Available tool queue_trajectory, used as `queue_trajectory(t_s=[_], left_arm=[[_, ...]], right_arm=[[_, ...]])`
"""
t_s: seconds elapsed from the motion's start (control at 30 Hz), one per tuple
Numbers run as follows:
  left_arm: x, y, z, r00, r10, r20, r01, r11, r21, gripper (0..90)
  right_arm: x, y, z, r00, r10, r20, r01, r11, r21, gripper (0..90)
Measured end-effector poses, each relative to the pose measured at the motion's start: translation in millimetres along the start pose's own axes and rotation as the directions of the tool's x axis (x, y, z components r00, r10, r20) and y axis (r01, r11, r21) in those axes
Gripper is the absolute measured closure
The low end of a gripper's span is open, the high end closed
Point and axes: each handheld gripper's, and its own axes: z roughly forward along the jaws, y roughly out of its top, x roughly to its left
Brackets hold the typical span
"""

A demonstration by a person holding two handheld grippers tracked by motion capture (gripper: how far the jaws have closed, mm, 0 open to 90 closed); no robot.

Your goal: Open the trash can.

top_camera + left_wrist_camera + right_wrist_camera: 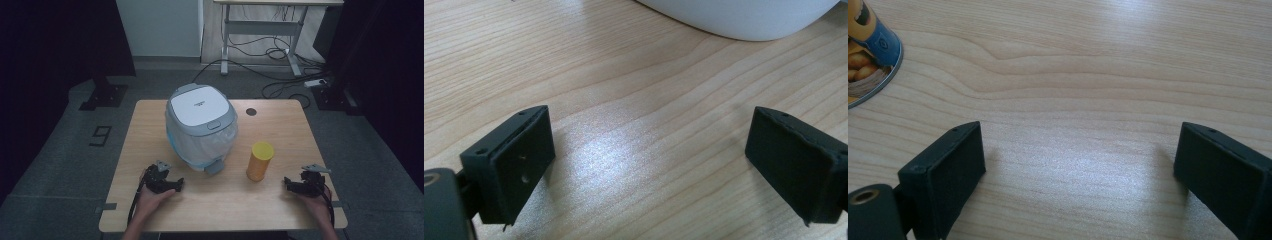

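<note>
1. The left gripper (176, 186) rests on the desk near its front edge, toward the front-left corner; in the left gripper view its jaws stand spread wide with only bare wood between them.
2. The right gripper (289, 184) rests near the front-right corner, jaws likewise spread and pinching nothing.
3. The yellow canister (260, 161) stands upright, long axis vertical, between the two grippers but just beyond and inward of the right one; its printed base (868, 55) shows at the upper left of the right gripper view.
4. The lidded bin (201, 125) sits mid-desk, beyond the left gripper, its white lid shut and its pedal facing the front edge.
5. Judged from this, the right hand is nearer the canister; a sideways grasp across its body would suit.
</note>
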Motion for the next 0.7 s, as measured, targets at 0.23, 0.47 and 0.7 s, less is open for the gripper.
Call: queue_trajectory(t_s=[0.23, 0.47, 0.7], left_arm=[[-0.2, -0.1, -1.1, 1.0000, -0.006, -0.004, 0.006, 1.0000, 0.004, 6.1], [2.7, 0.2, -4.7, 0.9995, -0.032, 0.000, 0.032, 0.9995, -0.002, 13.4], [8.4, 6.3, -27.3, 0.9963, -0.082, 0.026, 0.084, 0.9925, -0.089, 26.0]], right_arm=[[-0.4, -0.2, -0.2, 1.0000, -0.002, -0.002, 0.002, 1.000, -0.002, 6.1], [-1.6, -0.7, -0.8, 1.0000, -0.007, -0.005, 0.007, 1.000, -0.005, 7.2], [-1.8, -0.9, -1.0, 1.0000, -0.007, -0.005, 0.007, 1.000, -0.006, 7.7]])
